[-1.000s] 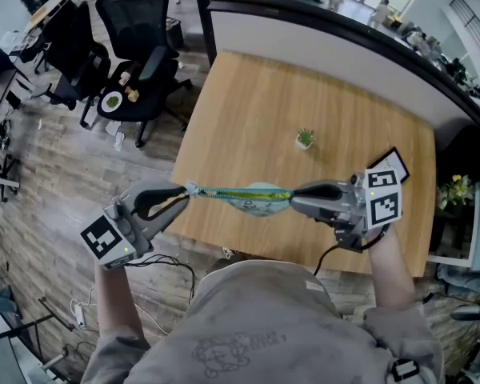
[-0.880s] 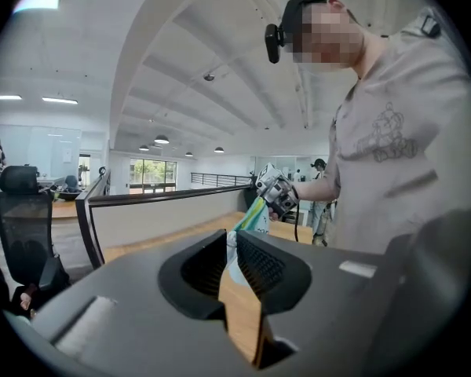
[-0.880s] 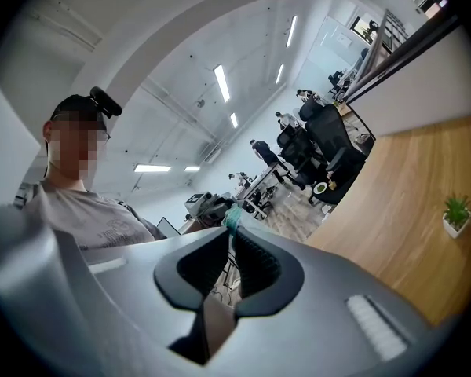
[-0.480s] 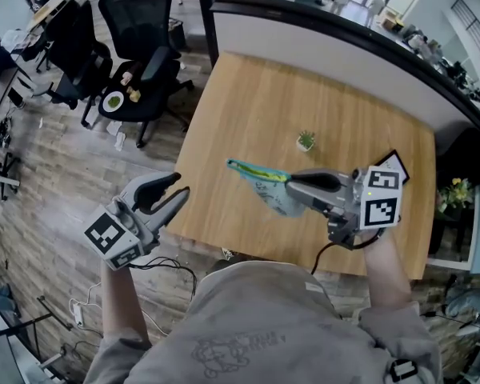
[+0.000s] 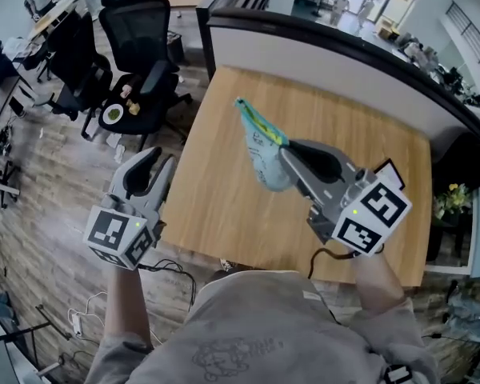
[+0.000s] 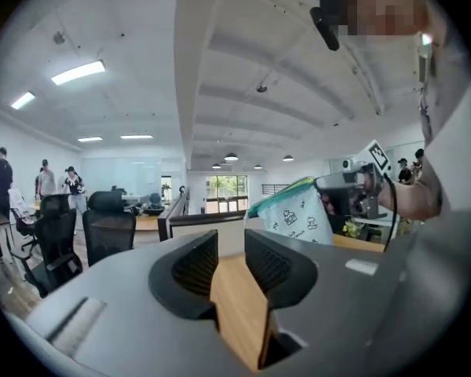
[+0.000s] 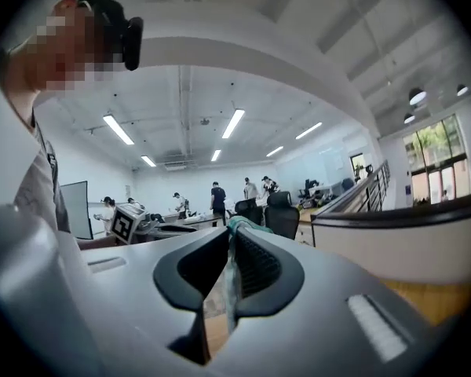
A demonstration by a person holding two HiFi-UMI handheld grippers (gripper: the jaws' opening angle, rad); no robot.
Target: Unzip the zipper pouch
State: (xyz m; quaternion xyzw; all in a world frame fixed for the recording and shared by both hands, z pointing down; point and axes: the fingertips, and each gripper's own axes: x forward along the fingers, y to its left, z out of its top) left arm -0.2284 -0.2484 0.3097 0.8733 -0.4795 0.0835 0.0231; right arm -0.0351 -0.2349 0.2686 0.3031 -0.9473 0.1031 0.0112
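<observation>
A pale zipper pouch [image 5: 260, 152] with small drawings and a teal-yellow zipper edge hangs in the air above the wooden table [image 5: 216, 190]. My right gripper [image 5: 291, 157] is shut on its lower right end; in the right gripper view a thin edge of the pouch [image 7: 232, 277] is pinched between the pads. My left gripper [image 5: 158, 166] stands apart at the table's left edge. Its jaws have just been opening and easing back a little, and nothing is between them. From the left gripper [image 6: 231, 246] view, the pouch [image 6: 297, 217] hangs ahead to the right.
Black office chairs [image 5: 140, 46] stand on the floor at the left. A dark-topped partition wall [image 5: 328, 42] runs behind the table. A black card [image 5: 389, 169] lies near the table's right edge. People stand far off in the room [image 7: 217, 197].
The left gripper let go of the pouch's zipper end and drew back to the left. The right gripper lifted and turned, so the pouch swung from level to pointing up and away.
</observation>
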